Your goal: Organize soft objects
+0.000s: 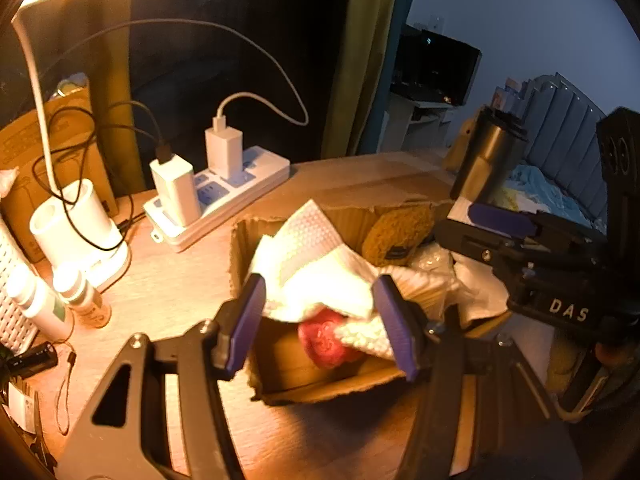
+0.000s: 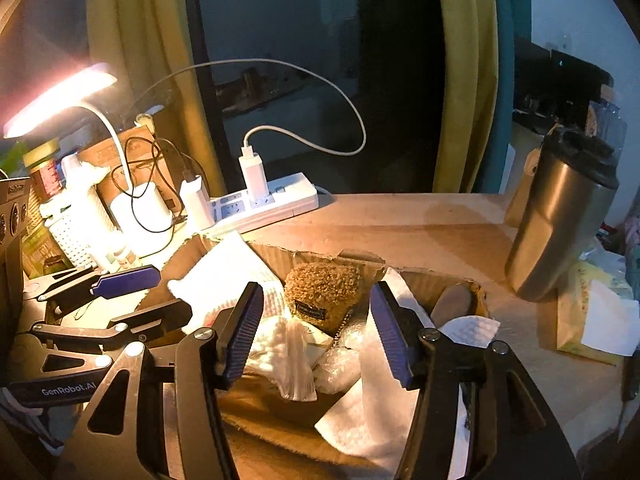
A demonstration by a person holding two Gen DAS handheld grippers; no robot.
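Note:
An open cardboard box [image 1: 240, 256] [image 2: 420, 278] sits on the wooden desk. It holds a white paper towel [image 1: 312, 260] [image 2: 224, 272], a red soft ball [image 1: 326, 340], a brown fuzzy plush [image 1: 396, 232] [image 2: 324, 290], bubble wrap [image 2: 340, 364] and more white tissue [image 2: 372, 404]. My left gripper [image 1: 320, 316] is open over the box's left part, its fingers on either side of the paper towel; nothing is gripped. My right gripper [image 2: 316, 328] is open above the box's middle, empty. The right gripper also shows in the left wrist view [image 1: 500, 220], and the left gripper in the right wrist view [image 2: 128, 280].
A white power strip [image 1: 224, 196] [image 2: 268, 204] with chargers and cables lies behind the box. A lit desk lamp [image 1: 76, 240] [image 2: 60, 96], bottles [image 1: 80, 296] and a white basket [image 2: 76, 232] crowd the left. A steel tumbler [image 2: 560, 216] and a tissue pack [image 2: 592, 320] stand at right.

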